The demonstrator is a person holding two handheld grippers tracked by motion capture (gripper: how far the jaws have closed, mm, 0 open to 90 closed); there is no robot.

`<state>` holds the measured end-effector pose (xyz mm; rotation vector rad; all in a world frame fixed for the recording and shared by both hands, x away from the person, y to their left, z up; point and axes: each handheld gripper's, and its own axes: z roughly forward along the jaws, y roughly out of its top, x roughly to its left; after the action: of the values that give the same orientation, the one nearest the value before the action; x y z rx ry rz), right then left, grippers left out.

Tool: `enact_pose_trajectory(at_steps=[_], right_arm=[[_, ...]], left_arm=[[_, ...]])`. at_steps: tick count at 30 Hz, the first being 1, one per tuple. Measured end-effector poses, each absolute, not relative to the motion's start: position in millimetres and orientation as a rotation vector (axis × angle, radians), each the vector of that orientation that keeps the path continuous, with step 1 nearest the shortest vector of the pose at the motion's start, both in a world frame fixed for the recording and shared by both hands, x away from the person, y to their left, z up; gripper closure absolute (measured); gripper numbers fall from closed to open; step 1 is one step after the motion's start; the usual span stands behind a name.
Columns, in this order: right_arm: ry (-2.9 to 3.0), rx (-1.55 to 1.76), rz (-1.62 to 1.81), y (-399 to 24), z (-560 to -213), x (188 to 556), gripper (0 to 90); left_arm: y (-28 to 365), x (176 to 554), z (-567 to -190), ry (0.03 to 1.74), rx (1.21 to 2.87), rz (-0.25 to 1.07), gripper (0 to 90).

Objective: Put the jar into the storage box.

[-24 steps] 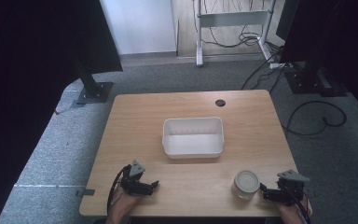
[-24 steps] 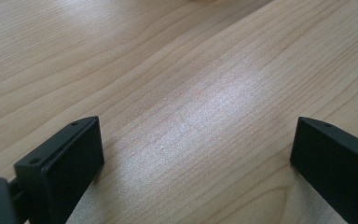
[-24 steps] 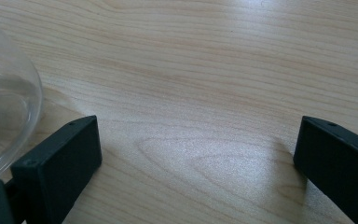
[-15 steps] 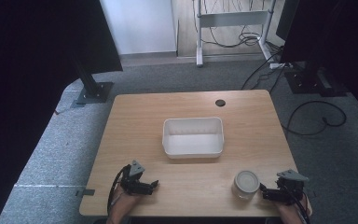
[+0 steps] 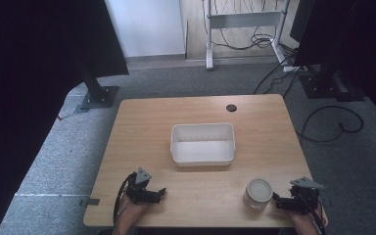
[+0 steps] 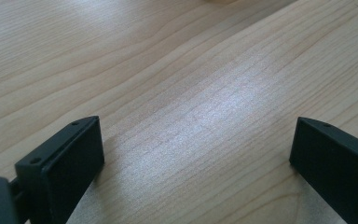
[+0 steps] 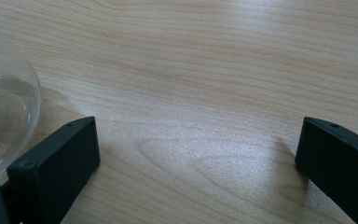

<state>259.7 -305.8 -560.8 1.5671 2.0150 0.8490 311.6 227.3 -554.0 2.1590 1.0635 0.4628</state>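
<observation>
Table [image 5: 142,122]: a light wooden top with a small dark hole near its far edge.
Bin [image 5: 203,157]: a white rectangular bin at mid-table, open side up, nothing visible inside.
Jar [image 5: 258,193]: a clear glass jar with a pale lid, upright near the front edge on the right, apart from the bin and on the person's side of it.
Right gripper [image 5: 280,203]: low at the front right corner, just beside the jar and to its right. In the right gripper view its jaws stand wide apart with bare wood between them; the jar's glass wall [image 7: 4,112] curves in at the left edge, outside the left jaw and very close to it. Whether they touch, I cannot tell.
Left gripper [image 5: 157,194]: low at the front left, well apart from jar and bin. In the left gripper view its jaws are spread wide over bare wood, holding nothing.
Done so far: apparently nothing; the jar is not gripped, and the bin is bare.
Left to do: judging by the layout, bring the right jaws around the jar, close, lift, and likely set it in the bin.
Stage: the very start, an approach to the jar.
</observation>
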Motion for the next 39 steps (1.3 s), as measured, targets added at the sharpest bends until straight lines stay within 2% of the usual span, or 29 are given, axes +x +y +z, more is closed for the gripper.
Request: enact_pose_trajectory(at_steps=[39], right_arm=[[2.070, 1.453, 0.961, -308.1, -532.2, 226.4, 2.0]], left_arm=[[226.5, 311.7, -554.0, 1.072, 2.156, 0.466, 2.3]])
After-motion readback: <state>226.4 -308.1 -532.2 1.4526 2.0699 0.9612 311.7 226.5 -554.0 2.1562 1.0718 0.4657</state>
